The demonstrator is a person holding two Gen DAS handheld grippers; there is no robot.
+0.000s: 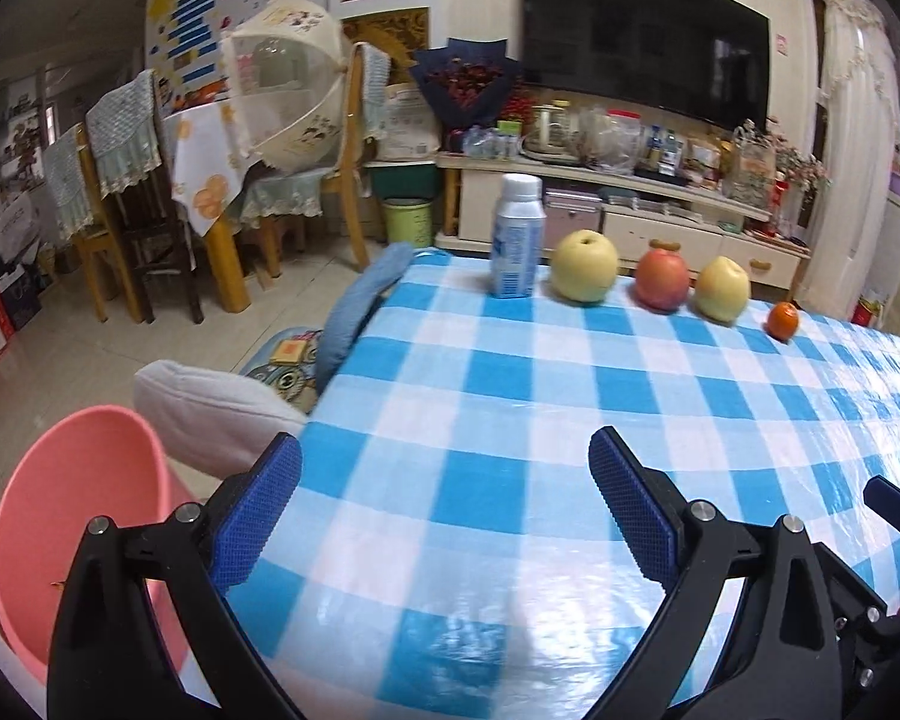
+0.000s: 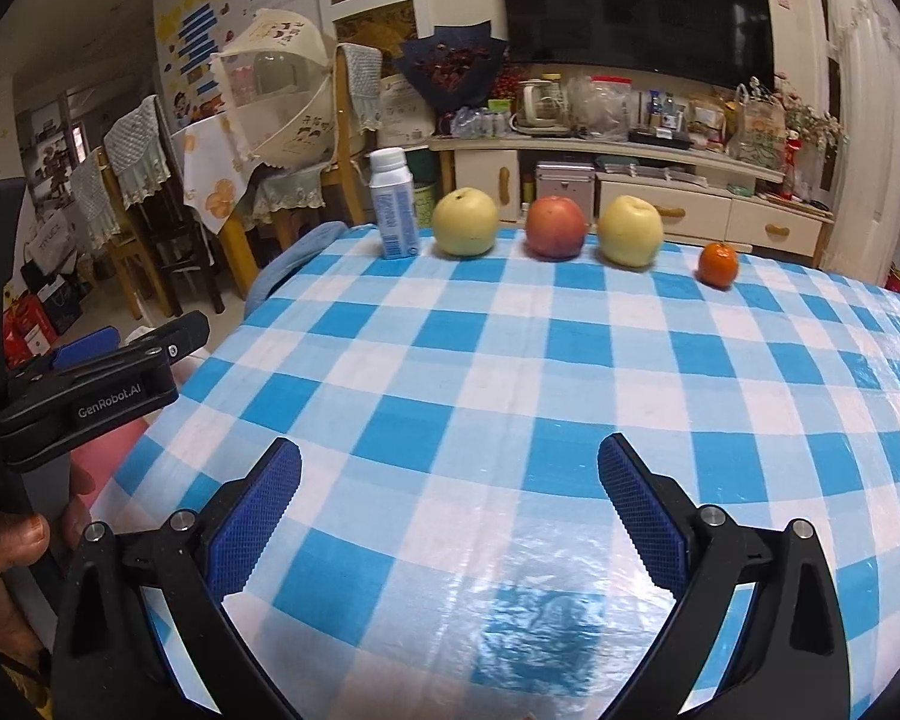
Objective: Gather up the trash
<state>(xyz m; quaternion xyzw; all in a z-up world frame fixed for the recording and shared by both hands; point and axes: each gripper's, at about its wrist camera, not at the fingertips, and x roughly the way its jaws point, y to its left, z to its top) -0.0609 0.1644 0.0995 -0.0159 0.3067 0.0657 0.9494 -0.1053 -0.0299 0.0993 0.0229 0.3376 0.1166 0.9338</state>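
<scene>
well beyond both wide-apart tools, left tool (image 1: 444,504) and right tool (image 2: 449,507), the upright bottle (image 2: 395,211) at the table's (image 2: 510,372) far edge

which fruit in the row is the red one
The apple, third in the row from the bottle, between two yellow-green pears; the small one at the end is orange.

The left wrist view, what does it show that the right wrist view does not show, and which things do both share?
Only the left wrist view shows the pink bin whole, beside the table's near left edge, with a pale cushion behind it. Only the right wrist view shows the left gripper from the side and a hand holding it. Both show the checked tablecloth, open blue-padded jaws, and the far row: white bottle, two yellow pears, red apple, small orange.
</scene>
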